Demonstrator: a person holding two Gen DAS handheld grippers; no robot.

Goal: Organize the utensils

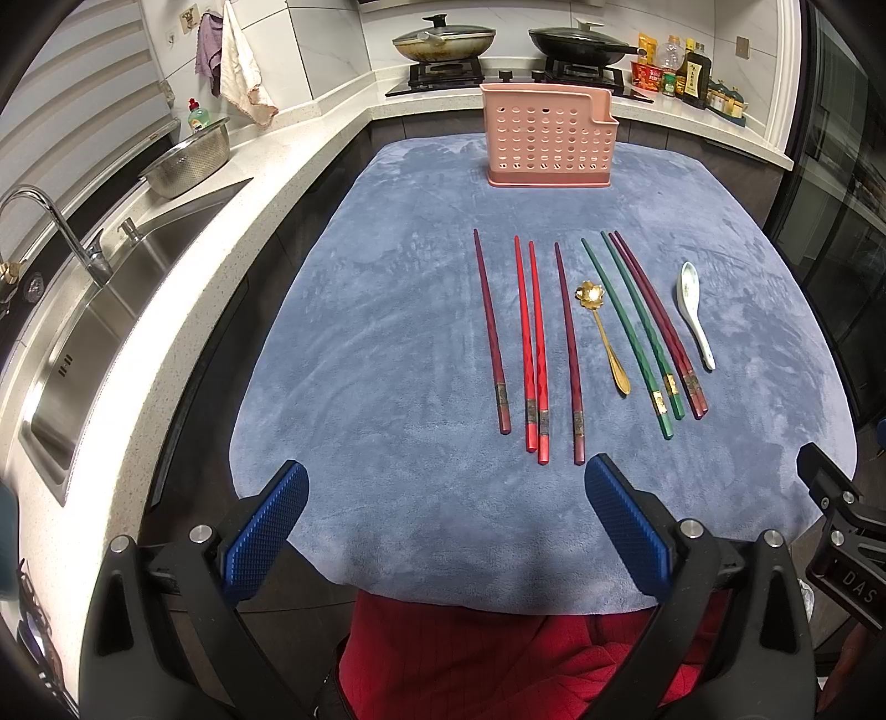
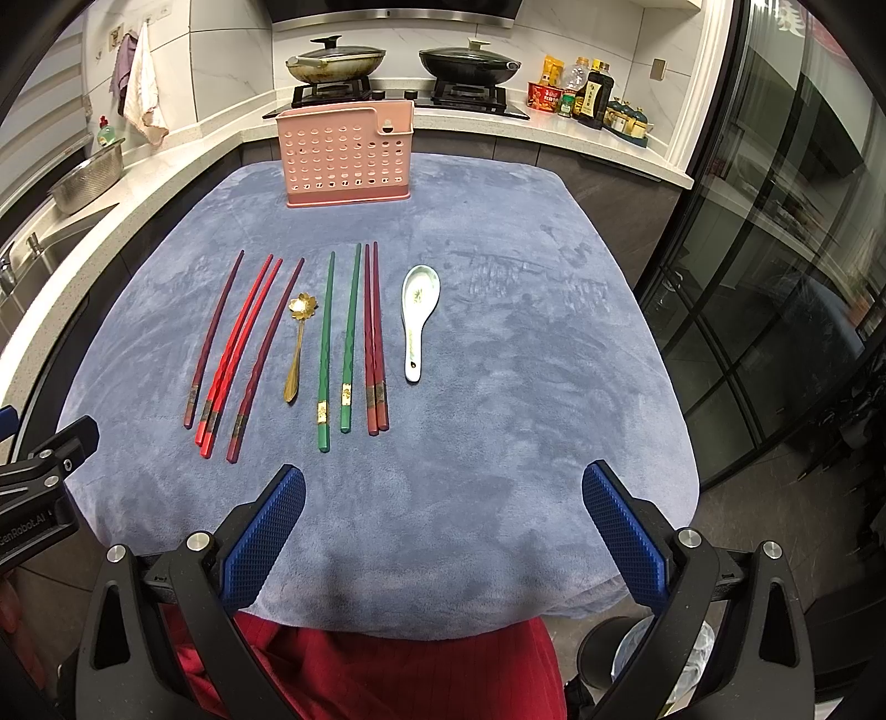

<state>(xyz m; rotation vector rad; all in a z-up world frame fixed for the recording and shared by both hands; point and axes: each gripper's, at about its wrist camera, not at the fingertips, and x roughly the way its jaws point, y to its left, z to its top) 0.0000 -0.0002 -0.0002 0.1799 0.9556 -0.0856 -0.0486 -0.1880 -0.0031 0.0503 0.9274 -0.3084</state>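
Observation:
Several chopsticks lie side by side on a blue-grey cloth (image 1: 387, 360) (image 2: 526, 360): maroon ones (image 1: 490, 332) (image 2: 213, 338), a bright red pair (image 1: 534, 349) (image 2: 238, 349), a green pair (image 1: 631, 332) (image 2: 338, 343) and a dark red pair (image 1: 659, 327) (image 2: 374, 338). A gold spoon (image 1: 603, 338) (image 2: 296, 343) and a white ceramic spoon (image 1: 695, 313) (image 2: 418, 321) lie among them. A pink perforated utensil holder (image 1: 548, 135) (image 2: 349, 158) stands at the far edge. My left gripper (image 1: 446, 482) and right gripper (image 2: 443, 484) are open and empty over the near edge.
A steel sink (image 1: 111, 310) with a faucet (image 1: 61, 232) and colander (image 1: 188, 160) is on the left counter. Two lidded woks (image 1: 443, 39) (image 2: 470, 58) sit on the stove behind. Bottles (image 2: 587, 91) stand at the back right. A glass door (image 2: 775, 277) is on the right.

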